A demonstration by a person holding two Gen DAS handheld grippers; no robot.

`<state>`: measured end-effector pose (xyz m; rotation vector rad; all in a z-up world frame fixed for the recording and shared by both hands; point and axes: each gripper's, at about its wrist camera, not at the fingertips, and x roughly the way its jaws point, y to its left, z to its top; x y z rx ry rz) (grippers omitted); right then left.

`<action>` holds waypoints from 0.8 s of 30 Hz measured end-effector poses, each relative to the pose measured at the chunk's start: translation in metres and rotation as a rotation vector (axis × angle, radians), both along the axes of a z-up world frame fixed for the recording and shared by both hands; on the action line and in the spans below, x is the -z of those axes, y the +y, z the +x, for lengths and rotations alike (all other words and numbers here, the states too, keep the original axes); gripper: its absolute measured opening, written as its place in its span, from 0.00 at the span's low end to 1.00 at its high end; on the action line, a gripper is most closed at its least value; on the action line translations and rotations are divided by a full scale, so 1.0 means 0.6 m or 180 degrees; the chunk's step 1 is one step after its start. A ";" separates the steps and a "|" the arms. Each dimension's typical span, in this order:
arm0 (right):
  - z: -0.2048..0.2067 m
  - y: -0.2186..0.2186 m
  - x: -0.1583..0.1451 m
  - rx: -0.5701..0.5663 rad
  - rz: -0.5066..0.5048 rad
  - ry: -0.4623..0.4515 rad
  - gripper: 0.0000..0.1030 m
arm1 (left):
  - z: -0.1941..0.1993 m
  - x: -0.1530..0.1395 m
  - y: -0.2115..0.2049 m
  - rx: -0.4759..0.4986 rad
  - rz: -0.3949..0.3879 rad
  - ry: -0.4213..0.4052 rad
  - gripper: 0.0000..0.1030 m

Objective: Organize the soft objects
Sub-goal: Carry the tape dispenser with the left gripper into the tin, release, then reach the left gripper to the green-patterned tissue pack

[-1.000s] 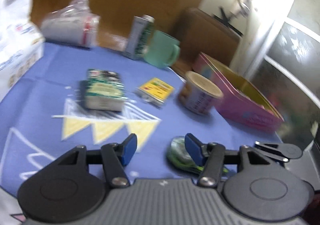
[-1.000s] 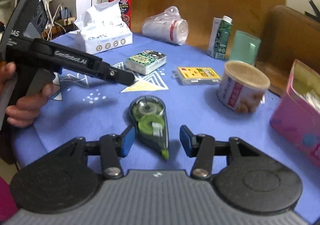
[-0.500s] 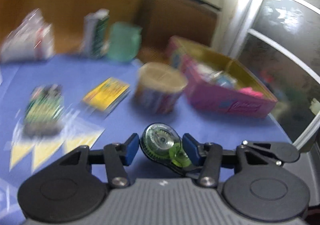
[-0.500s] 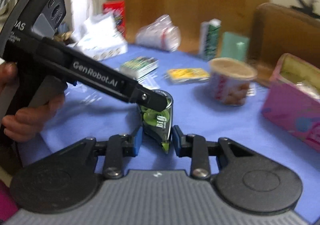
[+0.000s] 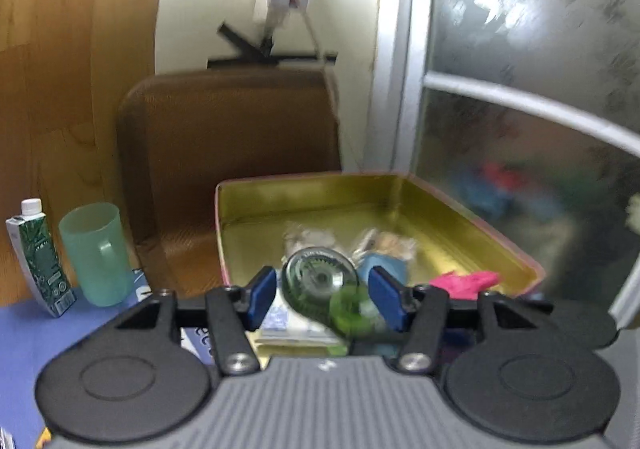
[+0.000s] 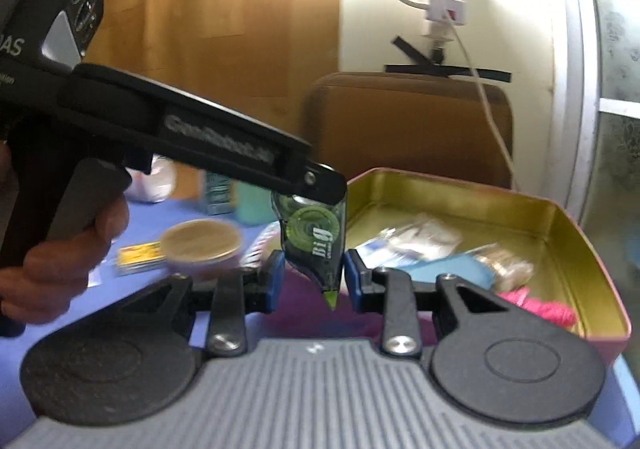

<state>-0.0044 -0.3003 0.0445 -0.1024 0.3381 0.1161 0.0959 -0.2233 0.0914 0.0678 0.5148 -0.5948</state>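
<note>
- A blue cloth (image 5: 24, 333) covered the table; behind it stood a brown padded chair back (image 5: 236, 145), wood panelling at ten o'clock and a frosted glass door (image 5: 532, 101) at two o'clock; a white cable hung down the cream wall.
- Counted: one pink tin (image 6: 576, 245) with a gold inside, one mint mug (image 5: 94, 253), one green-printed carton (image 5: 38, 257), one round tub (image 6: 204, 245) with a tan lid, one yellow packet (image 6: 138, 255) — and two grippers.
- In the tin lay several wrapped packets, a blue item and a pink crumpled piece (image 5: 466, 281); their number was too blurred to count.
- The correction tape dispenser (image 6: 314, 245) hung in the air by the tin's near left corner, its long axis close to upright, the green tip pointing to six o'clock in the right wrist view.
- The left gripper (image 5: 322, 299) appeared to clamp the dispenser's upper end, yet its blue pads stood apart from the body in its own view; I cannot tell if it gripped.
- The right gripper (image 6: 314, 285) stood spread, its pads flanking the tip without touching.
</note>
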 end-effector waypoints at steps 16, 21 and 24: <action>-0.048 -0.009 0.009 -0.0052 0.0574 0.0072 0.36 | -0.128 0.071 0.184 -0.0112 -0.0317 0.0367 0.51; -0.051 0.062 0.022 -0.0437 0.0501 0.0277 0.36 | -0.160 0.117 0.285 -0.0415 -0.0303 0.0605 0.51; -0.048 0.115 0.035 -0.0678 0.0405 0.0441 0.36 | -0.173 0.133 0.347 -0.0670 -0.0366 0.0674 0.51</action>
